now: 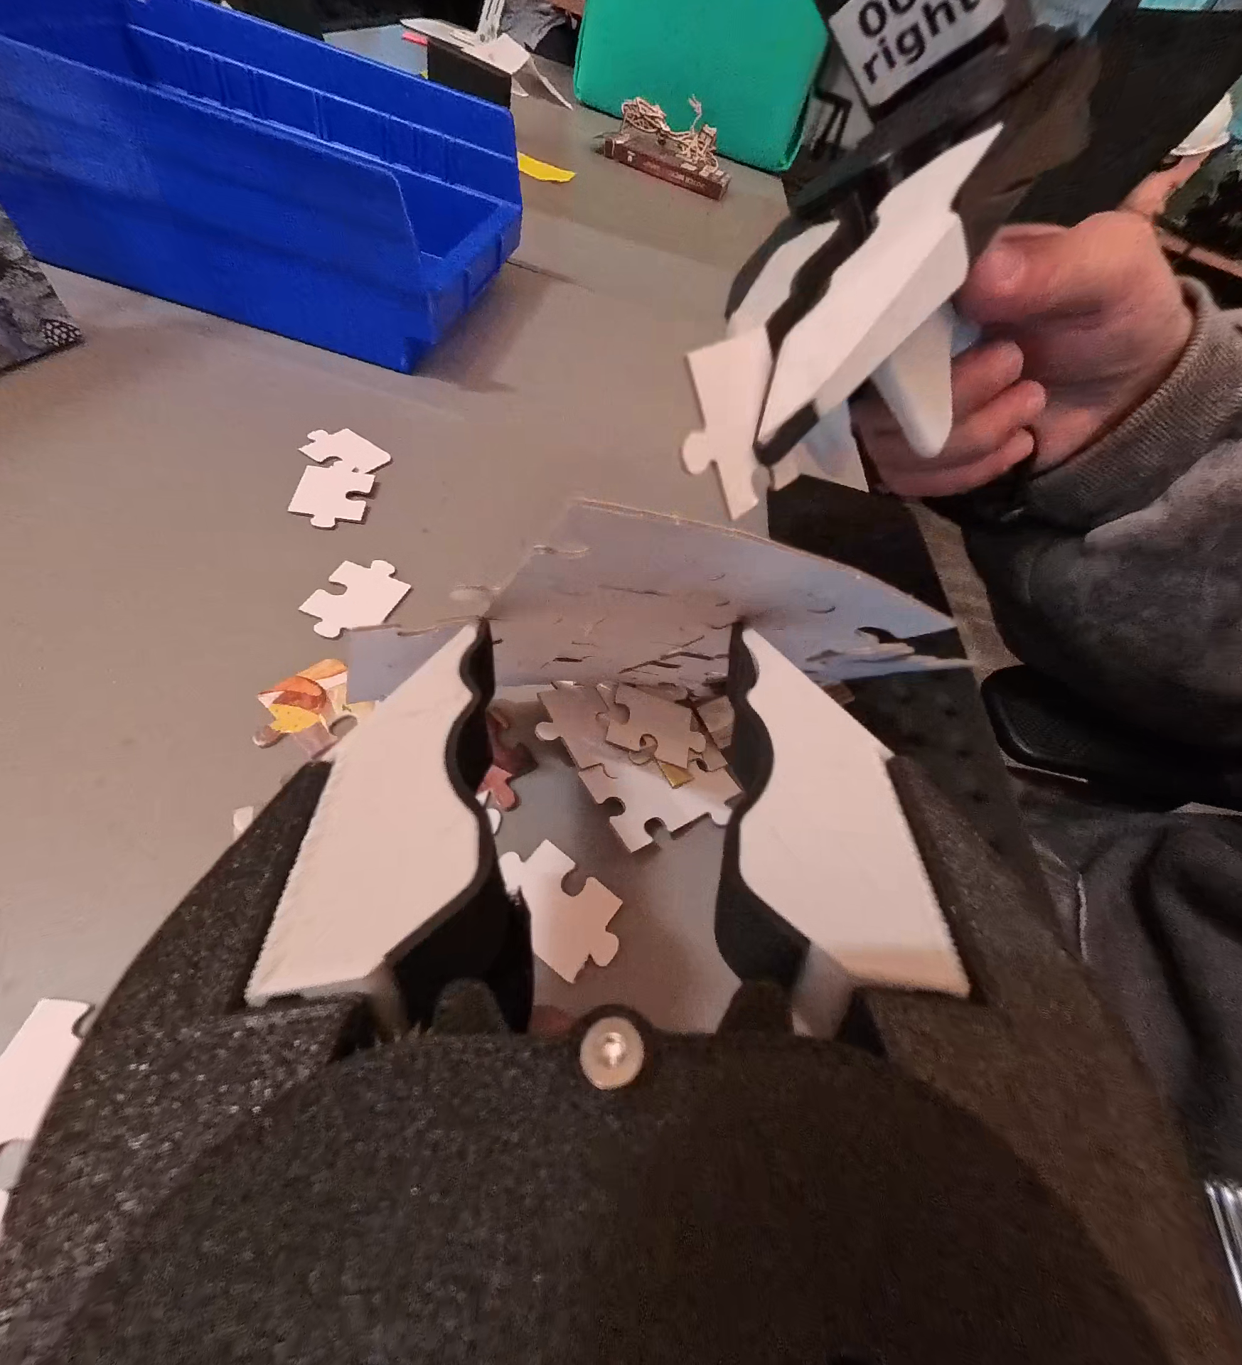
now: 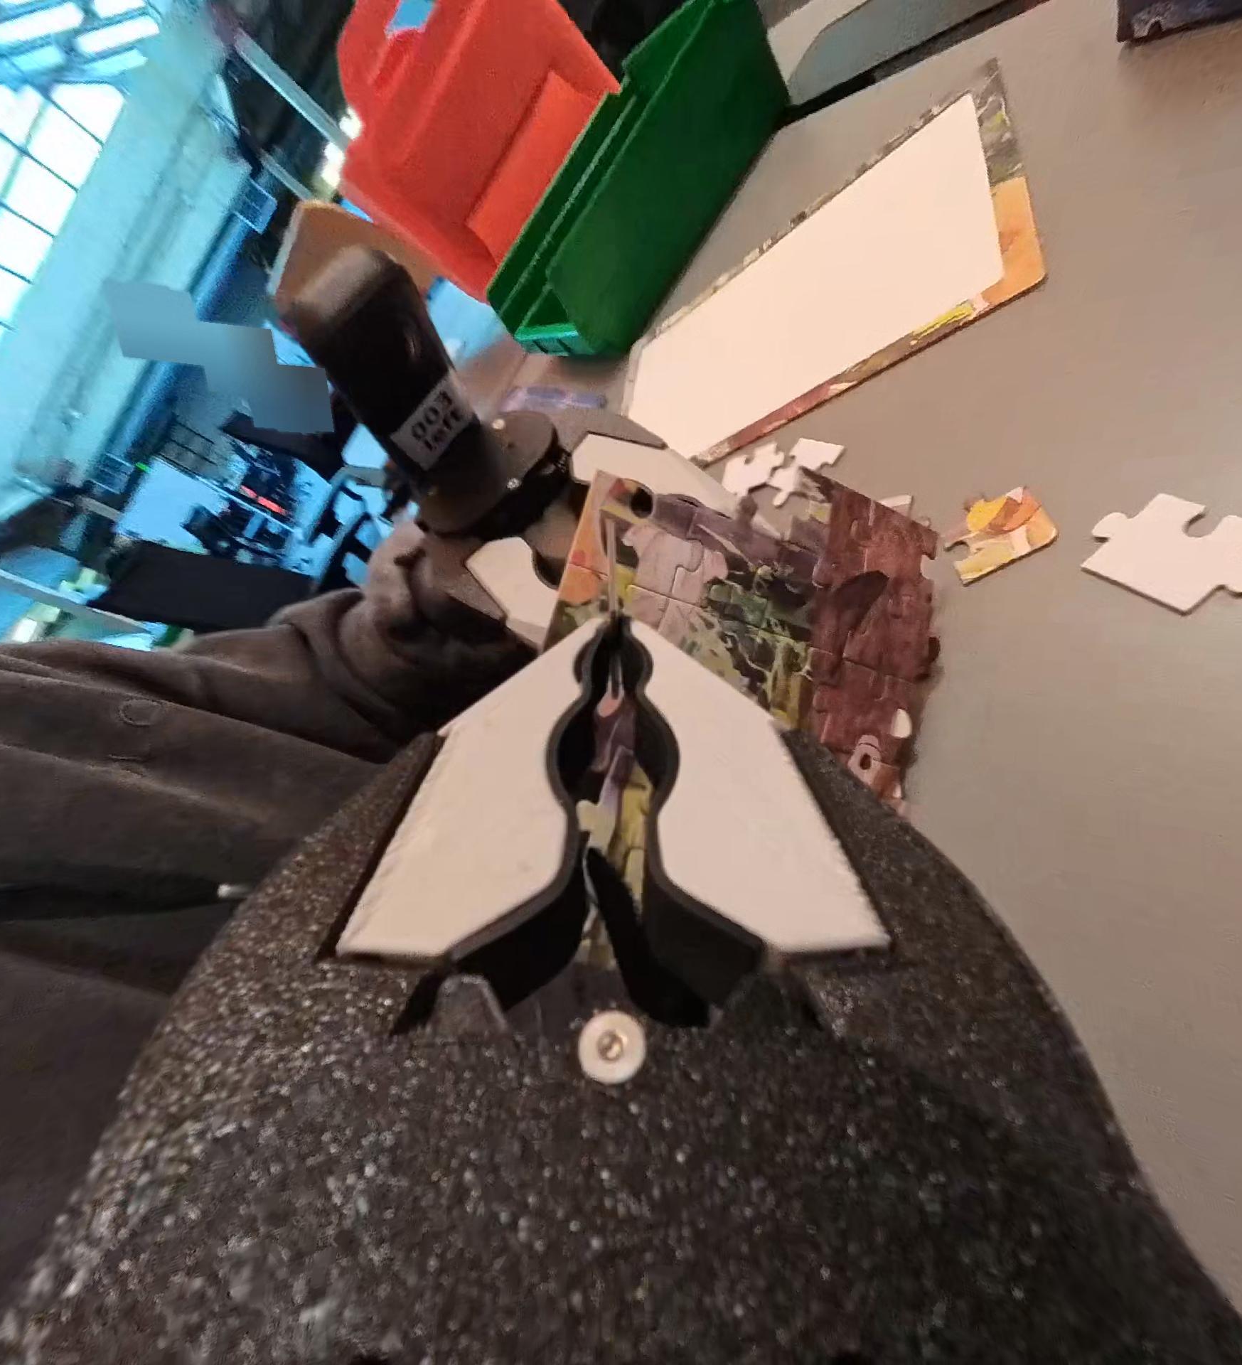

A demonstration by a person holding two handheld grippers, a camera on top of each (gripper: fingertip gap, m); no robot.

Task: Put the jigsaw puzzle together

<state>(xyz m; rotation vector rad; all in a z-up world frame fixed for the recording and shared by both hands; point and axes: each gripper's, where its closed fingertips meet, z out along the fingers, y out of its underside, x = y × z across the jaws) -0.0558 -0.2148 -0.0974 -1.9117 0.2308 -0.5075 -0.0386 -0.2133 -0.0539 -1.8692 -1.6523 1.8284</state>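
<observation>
Table: grey tabletop (image 1: 123, 665), matte.
Windows: gridded panes (image 2: 4, 185) at the far side, bright with bluish daylight.
Furniture: desks and dark shelving (image 2: 182, 510) beyond, blurred.
Seat: black mesh chair (image 1: 1046, 731) beside the table.

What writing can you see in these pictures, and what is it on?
White label atop the right gripper: legible print, which I won't repeat.
Small label on the black camera above the left gripper: legible print, likewise not repeated.
Brown base of a little model by the green bin: too small to read.
</observation>
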